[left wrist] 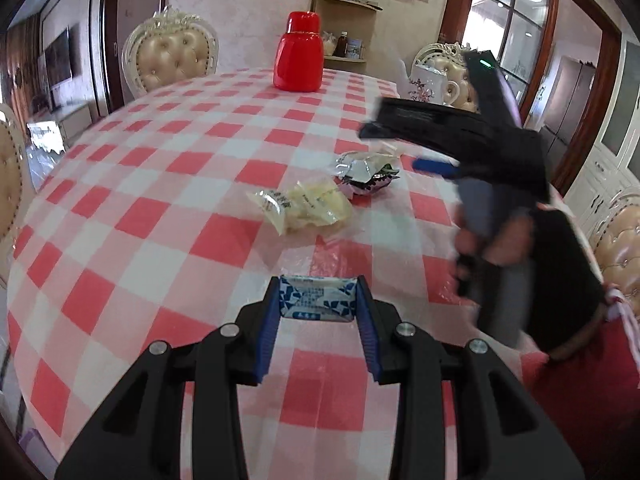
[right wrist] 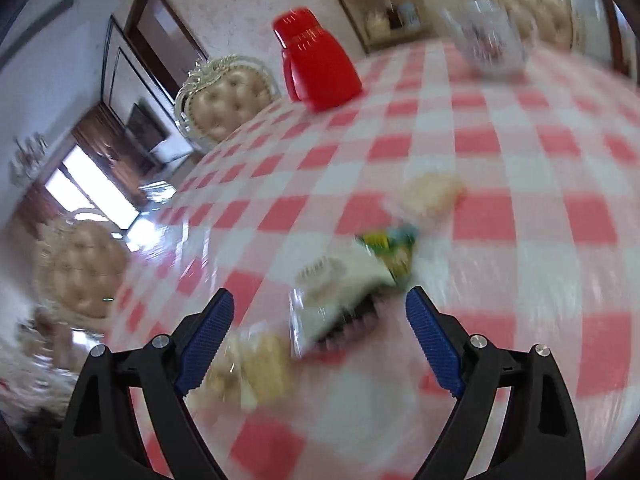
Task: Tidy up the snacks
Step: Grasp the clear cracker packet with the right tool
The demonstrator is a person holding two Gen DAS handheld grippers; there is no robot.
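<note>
Blue-and-white film wraps the small snack packet [left wrist: 318,299], which is clamped across its short sides between the left tongs [left wrist: 319,300], held low over the bench [left wrist: 160,184]. It is judged light, crinkly and crushable. Beyond the packet lie yellowish wrapped snacks [left wrist: 308,208]. The right tongs [right wrist: 320,312] are spread, empty, tilted over blurred packets.

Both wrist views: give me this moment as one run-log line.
left gripper: shut on blue-white snack packet | right gripper: open above snack pile | yellow packets on checkered table | right view blurred
</note>
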